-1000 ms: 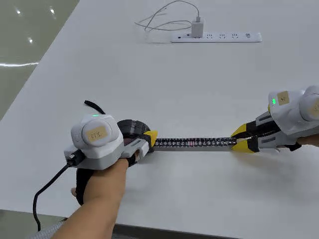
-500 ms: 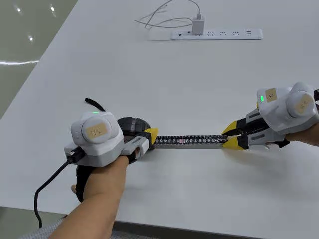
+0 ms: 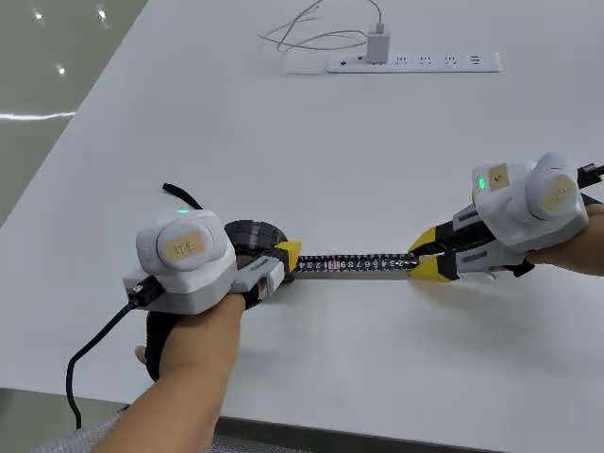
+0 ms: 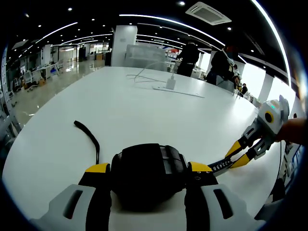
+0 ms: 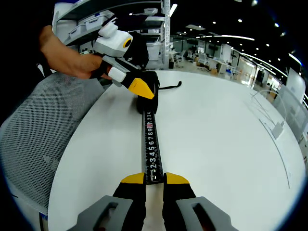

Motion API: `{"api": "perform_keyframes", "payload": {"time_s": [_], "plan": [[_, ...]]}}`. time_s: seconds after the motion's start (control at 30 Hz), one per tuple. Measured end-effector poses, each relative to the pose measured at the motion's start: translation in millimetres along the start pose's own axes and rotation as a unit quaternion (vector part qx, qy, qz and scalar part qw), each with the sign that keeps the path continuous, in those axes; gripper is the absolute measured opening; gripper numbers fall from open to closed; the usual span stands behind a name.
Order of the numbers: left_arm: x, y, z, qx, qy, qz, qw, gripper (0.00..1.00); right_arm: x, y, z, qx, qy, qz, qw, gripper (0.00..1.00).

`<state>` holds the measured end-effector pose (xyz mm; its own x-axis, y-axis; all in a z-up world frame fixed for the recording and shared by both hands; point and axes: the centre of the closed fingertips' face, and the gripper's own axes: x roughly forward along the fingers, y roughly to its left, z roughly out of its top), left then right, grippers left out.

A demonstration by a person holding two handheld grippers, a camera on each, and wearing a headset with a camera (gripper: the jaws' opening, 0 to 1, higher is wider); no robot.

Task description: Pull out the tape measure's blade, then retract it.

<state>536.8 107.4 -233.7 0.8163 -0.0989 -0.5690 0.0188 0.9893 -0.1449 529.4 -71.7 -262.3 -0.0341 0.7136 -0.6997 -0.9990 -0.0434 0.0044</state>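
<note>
So the tape measure sits on the near-left part of the table. It's a chunky, rounded black case with a ribbed, rubbery-looking back. The left gripper has its yellow-tipped jaws clamped on either side of the case, squeezing it snugly.

The blade is pulled out to the right as a thin, flat black strip with white numbers and one red mark partway along. It runs dead straight, low over the tabletop, and I can't tell if it's actually touching the surface. The right gripper is pinched shut on the blade's free end, with its two yellow tips pressed together over the strip.

The table is plain, smooth matte white with a rounded edge. A thin black strap curls out flat behind the case. At the far end lies a long white power strip with a boxy white charger plugged in and a loose white wire looping off it. The right gripper view also catches a grey mesh chair beside the table.
</note>
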Motion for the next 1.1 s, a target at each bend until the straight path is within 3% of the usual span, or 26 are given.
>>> {"api": "perform_keyframes", "payload": {"time_s": [1.1], "plan": [[-1.7,-1.2,-0.1,-0.001,-0.002,0.001,1.0,0.57,36.6,1.8,36.6,-0.01,-0.021,0.015,0.9996,0.08]]}}
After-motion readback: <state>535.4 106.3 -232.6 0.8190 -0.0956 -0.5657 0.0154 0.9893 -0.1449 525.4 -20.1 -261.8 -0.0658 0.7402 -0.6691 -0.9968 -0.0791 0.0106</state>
